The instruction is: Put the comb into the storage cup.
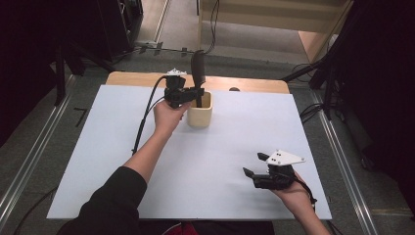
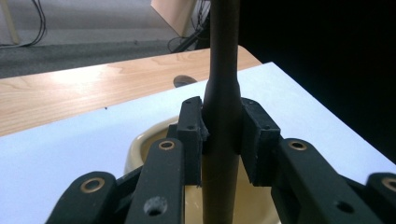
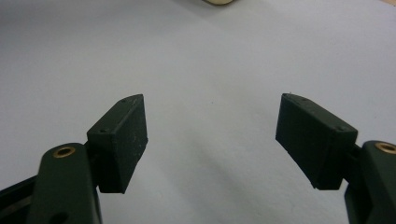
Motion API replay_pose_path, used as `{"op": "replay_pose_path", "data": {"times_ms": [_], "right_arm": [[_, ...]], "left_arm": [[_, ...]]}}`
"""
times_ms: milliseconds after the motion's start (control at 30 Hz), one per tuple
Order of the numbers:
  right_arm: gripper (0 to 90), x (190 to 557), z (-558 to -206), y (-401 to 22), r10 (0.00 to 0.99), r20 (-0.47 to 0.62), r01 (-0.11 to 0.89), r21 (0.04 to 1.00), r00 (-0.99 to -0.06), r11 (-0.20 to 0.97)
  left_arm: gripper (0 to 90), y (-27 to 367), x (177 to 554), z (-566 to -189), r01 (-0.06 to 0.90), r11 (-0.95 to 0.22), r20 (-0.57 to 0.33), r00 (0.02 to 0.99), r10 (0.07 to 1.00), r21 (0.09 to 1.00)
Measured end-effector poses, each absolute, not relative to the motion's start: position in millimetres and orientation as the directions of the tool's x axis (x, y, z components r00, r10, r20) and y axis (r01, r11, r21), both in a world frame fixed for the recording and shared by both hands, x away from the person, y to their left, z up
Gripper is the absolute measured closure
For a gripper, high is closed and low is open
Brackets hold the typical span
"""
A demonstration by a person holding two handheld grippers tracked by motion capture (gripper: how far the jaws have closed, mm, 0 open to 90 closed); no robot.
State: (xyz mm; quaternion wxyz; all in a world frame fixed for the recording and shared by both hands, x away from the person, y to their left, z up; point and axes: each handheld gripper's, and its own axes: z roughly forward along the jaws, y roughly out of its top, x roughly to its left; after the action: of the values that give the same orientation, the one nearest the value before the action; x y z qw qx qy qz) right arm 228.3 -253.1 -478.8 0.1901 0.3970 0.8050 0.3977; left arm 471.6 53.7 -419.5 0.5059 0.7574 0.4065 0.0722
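A cream cup (image 1: 200, 109) stands upright near the far middle of the white table (image 1: 122, 161). A black utensil (image 1: 197, 68) stands upright in it, its broad end uppermost. My left gripper (image 1: 192, 93) is shut on the utensil's handle just above the cup's rim. In the left gripper view the dark handle (image 2: 223, 93) is clamped between both pads, with the cup's rim (image 2: 140, 142) below. My right gripper (image 1: 255, 164) rests low over the near right of the table, open, with nothing between its fingers. In the right gripper view its gripper (image 3: 212, 140) faces bare white table.
A strip of bare wood (image 1: 244, 84) runs along the table's far edge. Cables and dark stands lie on the floor beyond and to both sides. A cable (image 1: 144, 117) trails from the left gripper across the table's left half.
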Motion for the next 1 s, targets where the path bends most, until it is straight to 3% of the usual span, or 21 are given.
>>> {"op": "replay_pose_path", "data": {"times_ms": [267, 367, 433, 633, 1000], "right_arm": [[23.3, 228.5, -478.7, -253.0, 0.789, 0.008, 0.486, 0.792, -0.615, 0.371], [23.3, 228.2, -478.6, -253.2, 0.790, 0.011, 0.488, 0.791, -0.613, 0.368], [23.3, 228.4, -478.6, -253.3, 0.788, 0.007, 0.483, 0.793, -0.616, 0.371], [23.3, 228.6, -478.9, -251.5, 0.786, 0.006, 0.486, 0.789, -0.618, 0.376], [23.3, 227.2, -478.8, -251.7, 0.790, 0.002, 0.488, 0.787, -0.613, 0.377]], "left_arm": [[68.9, 53.9, 466.9, -418.8, 0.511, -0.178, -0.263, 0.673, 0.691, 0.841], [42.7, 58.4, 462.8, -410.7, 0.492, -0.164, -0.257, 0.676, 0.691, 0.855], [37.2, 64.0, 462.0, -406.2, 0.502, -0.159, -0.274, 0.679, 0.681, 0.850], [31.6, 77.8, 461.0, -399.2, 0.546, -0.153, -0.322, 0.672, 0.667, 0.823], [31.3, 92.1, 453.9, -395.0, 0.584, -0.159, -0.359, 0.668, 0.652, 0.796]]}}
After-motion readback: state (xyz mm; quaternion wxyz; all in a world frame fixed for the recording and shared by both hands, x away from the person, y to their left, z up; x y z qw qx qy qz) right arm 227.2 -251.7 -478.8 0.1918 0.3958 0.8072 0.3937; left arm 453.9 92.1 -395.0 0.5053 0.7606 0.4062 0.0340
